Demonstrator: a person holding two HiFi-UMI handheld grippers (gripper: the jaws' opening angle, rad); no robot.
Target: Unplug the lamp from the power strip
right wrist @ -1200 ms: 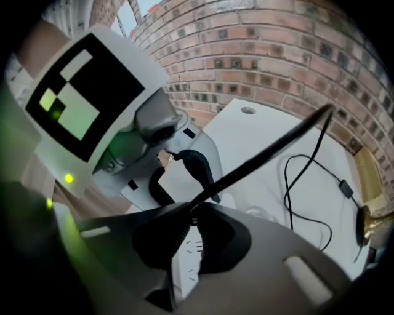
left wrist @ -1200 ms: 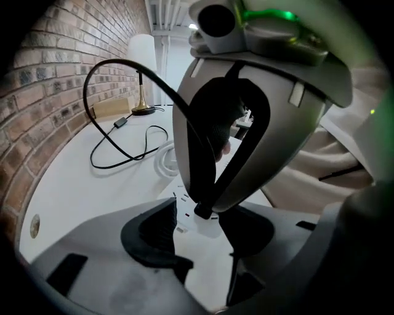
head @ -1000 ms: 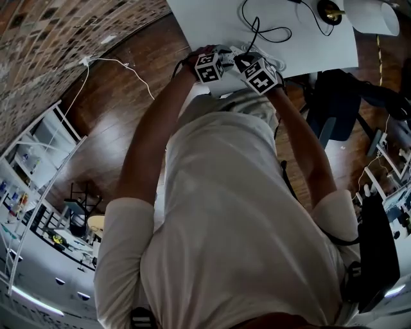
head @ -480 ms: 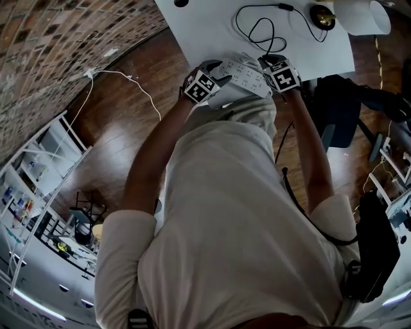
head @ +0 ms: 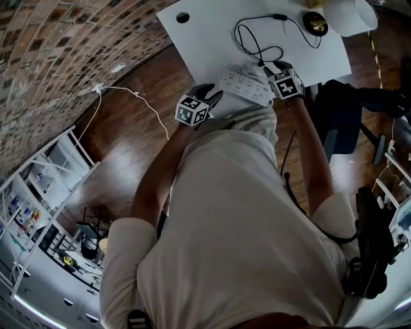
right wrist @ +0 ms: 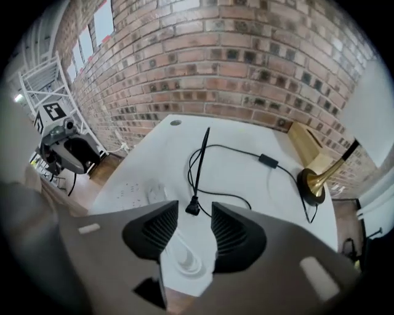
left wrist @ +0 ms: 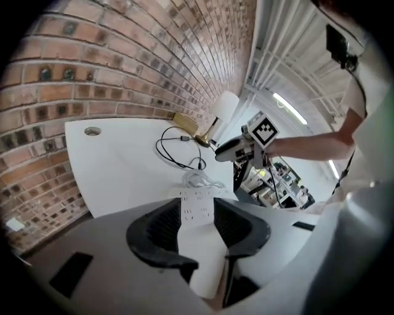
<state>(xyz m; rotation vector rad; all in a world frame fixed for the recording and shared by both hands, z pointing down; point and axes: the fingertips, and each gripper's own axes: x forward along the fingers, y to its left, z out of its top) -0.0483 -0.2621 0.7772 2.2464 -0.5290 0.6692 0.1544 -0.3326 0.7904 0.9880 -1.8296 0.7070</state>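
Evidently | step: unplugging looks done; black lamp plug (right wrist: 192, 208) lies loose on white table (right wrist: 246, 178), near white power strip (head: 246, 87) | right gripper (right wrist: 194, 221): jaws opening, empty, plug just ahead | left gripper (left wrist: 197, 215): jaws closing on nothing, strip untouched | next: likely only clearing both grippers.

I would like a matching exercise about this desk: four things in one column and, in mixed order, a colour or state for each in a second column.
Things
1. power strip
2. lamp plug
3. lamp base
4. lamp shade

Colour or state
A. brass-coloured and round
B. black, lying loose on the table
C. white and flat, with rows of socket holes
D. white, the top part of the lamp

Right pairs: 1-C, 2-B, 3-A, 4-D
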